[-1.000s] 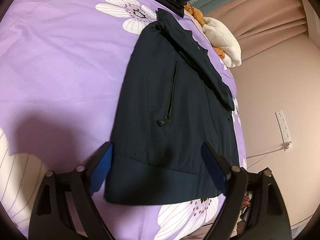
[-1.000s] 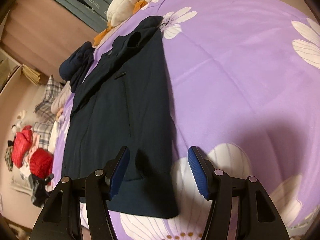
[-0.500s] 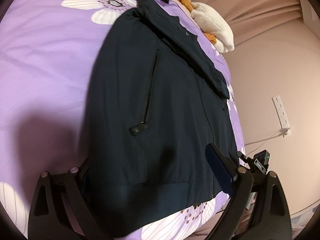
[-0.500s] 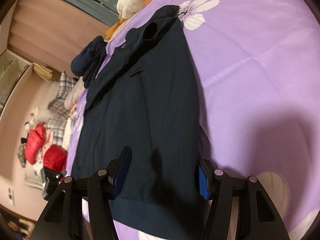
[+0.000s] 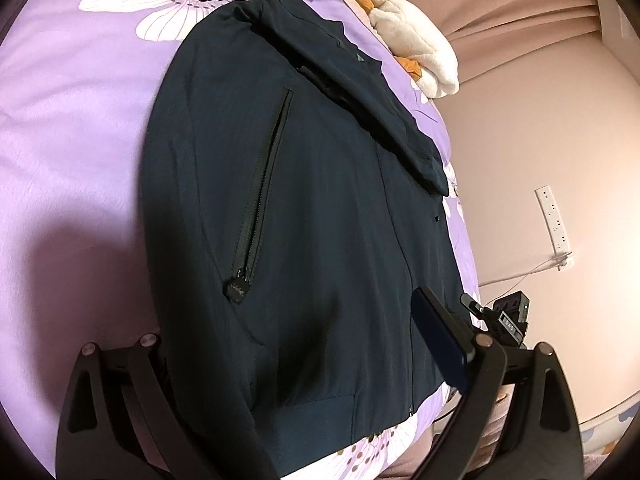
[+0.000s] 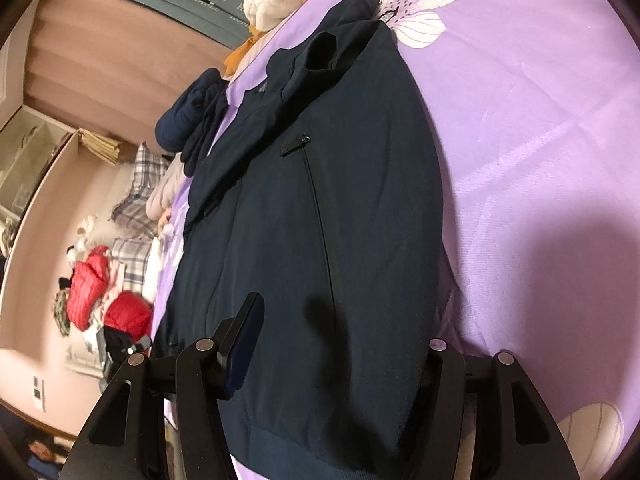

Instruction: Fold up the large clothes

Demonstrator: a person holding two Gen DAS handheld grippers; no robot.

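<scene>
A dark navy zip jacket (image 5: pixel 320 208) lies flat on a purple flowered bedspread (image 5: pixel 80 128), sleeves folded across the chest, hem toward me. It also shows in the right wrist view (image 6: pixel 320 220). My left gripper (image 5: pixel 296 344) is open, low over the hem; its left finger is hidden under the jacket's left side edge and the right finger (image 5: pixel 440 340) rests above the fabric. My right gripper (image 6: pixel 340 344) is open too, straddling the jacket's right side edge near the hem; the right finger is hidden by fabric.
A white and orange garment (image 5: pixel 416 52) and a dark folded pile (image 6: pixel 192 120) lie at the head of the bed. Red jackets (image 6: pixel 100 296) and plaid cloth lie on the floor. A wall socket strip (image 5: pixel 554 216) is beside the bed.
Both grippers have moved forward and down onto the jacket's hem corners. Each now has one finger slid under a side edge. The jaws stay open.
</scene>
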